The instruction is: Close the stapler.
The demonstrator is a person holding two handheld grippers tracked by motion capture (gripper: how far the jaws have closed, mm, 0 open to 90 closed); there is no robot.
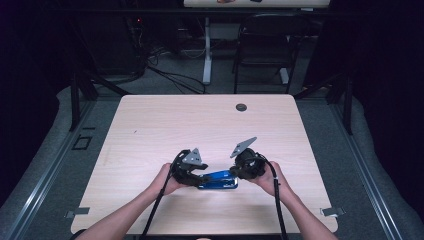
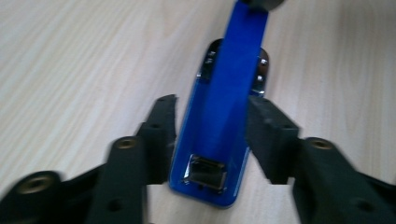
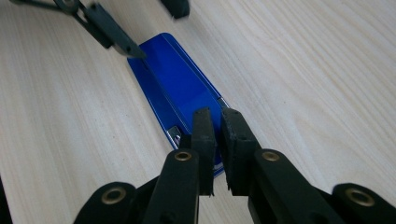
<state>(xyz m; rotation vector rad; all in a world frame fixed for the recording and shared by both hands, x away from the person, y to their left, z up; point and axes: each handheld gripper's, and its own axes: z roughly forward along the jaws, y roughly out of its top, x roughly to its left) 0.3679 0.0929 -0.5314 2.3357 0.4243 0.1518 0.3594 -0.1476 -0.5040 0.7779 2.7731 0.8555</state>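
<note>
A blue stapler lies flat on the light wooden table, close to the front edge. My left gripper meets it from the left. In the left gripper view the stapler runs between the two black fingers, which stand beside its sides; my left gripper is open. My right gripper comes in from the right. Its jaws are shut with only a slit between the pads, tips over the near end of the stapler. The left gripper's fingers show at the far end.
A dark round grommet sits in the table near its far edge. Beyond the table stand a black chair and a white desk leg with cables on the floor. Bare wood spreads to the left, right and far side.
</note>
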